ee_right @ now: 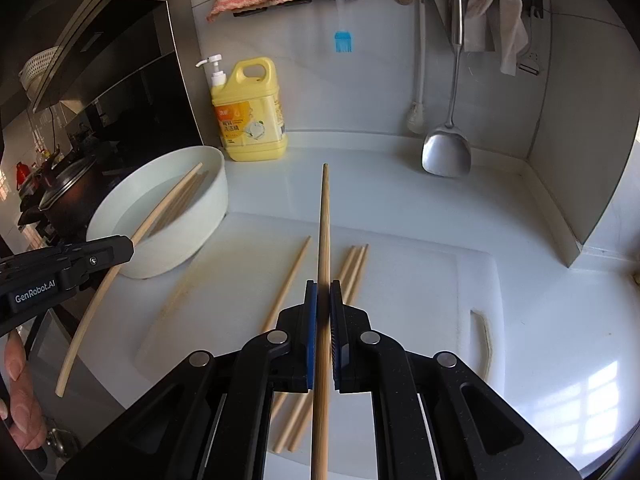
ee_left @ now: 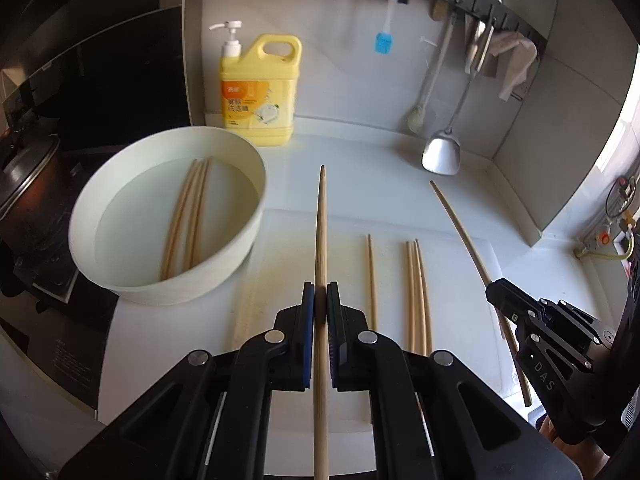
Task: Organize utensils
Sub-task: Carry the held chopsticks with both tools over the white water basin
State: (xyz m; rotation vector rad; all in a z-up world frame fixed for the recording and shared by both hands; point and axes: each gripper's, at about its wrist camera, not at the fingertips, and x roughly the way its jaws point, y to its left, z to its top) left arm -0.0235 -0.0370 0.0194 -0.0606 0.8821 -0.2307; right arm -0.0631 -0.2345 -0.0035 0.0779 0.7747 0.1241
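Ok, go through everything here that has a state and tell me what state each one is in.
Left gripper: shut on a chopstick, lifted.
Right gripper: shut on another chopstick, lifted.
Bowl: upright, holds water and three chopsticks.
Cutting board: flat, four chopsticks lying on it.
Soap bottle: upright.
Spatula: hanging.

Each camera sits just behind its own jaws, looking forward and down along them at the counter. The left gripper (ee_left: 320,300) faces the board (ee_left: 460,272), bowl (ee_left: 120,184) off to its left. The right gripper (ee_right: 323,300) views it from further right. Both share bowl, board, soap jug (ee_left: 260,92) and spatula (ee_left: 440,156), and probably the whole back wall.
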